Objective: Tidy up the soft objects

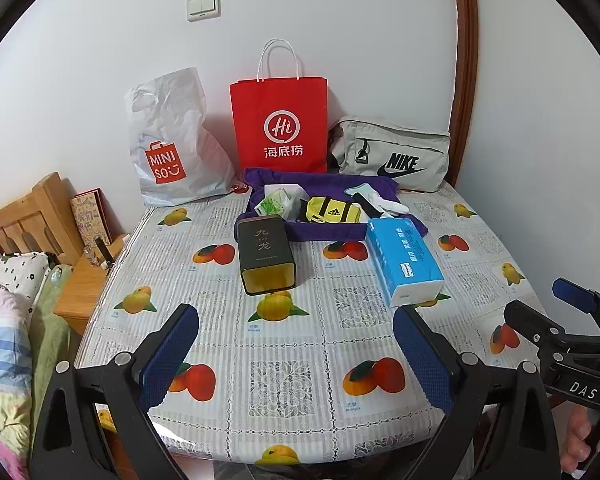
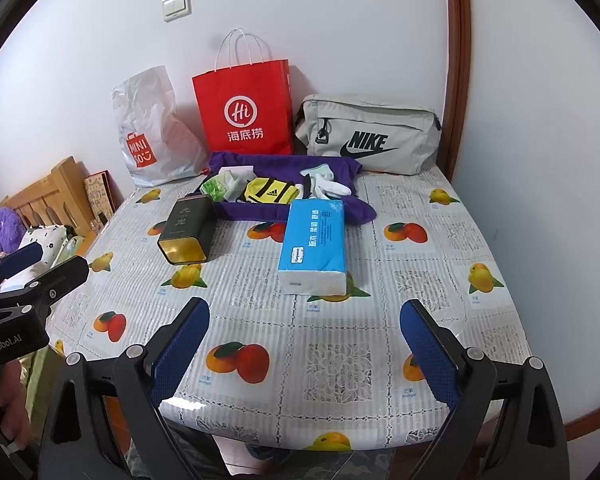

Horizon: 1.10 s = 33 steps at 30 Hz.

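Tissue pack lies on the bench, long axis pointing away, dead ahead of the right gripper, the nearer one; left gripper sits leftward; both pairs of fingers apart, empty

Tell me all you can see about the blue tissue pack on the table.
The blue tissue pack is a soft plastic-wrapped block, blue on top with white print, its near end white. It lies flat on the fruit-patterned tablecloth, unopened as far as visible. Its far end meets the purple cloth. No gripper touches it.
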{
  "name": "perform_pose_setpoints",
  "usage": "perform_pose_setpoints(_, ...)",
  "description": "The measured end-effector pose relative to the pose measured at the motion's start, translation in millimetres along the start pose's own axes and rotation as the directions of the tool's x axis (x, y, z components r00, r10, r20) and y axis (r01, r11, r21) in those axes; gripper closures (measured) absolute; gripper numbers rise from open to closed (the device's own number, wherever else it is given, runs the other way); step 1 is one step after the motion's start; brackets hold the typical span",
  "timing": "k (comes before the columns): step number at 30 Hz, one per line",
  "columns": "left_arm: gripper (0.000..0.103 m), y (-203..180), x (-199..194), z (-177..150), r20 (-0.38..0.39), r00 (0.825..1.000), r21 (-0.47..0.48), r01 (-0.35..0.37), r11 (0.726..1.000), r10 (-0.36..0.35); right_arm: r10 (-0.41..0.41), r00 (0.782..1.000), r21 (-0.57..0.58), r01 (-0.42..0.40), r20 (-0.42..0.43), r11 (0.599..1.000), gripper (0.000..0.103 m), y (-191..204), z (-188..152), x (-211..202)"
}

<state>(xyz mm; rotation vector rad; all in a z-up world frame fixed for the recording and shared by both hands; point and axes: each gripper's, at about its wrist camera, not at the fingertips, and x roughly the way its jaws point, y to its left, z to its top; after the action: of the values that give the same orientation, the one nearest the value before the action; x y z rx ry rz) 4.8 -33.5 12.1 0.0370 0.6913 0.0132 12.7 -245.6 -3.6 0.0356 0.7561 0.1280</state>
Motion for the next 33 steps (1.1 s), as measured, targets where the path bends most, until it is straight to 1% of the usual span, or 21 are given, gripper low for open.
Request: perform_pose_setpoints(33,0.005,4.0,-0.1,-1.8,-0.006,1.0,0.0,0.005,1.0,-0.005,-0.001,1.0,-0.003,0.001,0.002,1.0,0.008,1.6,0.9,-1.2)
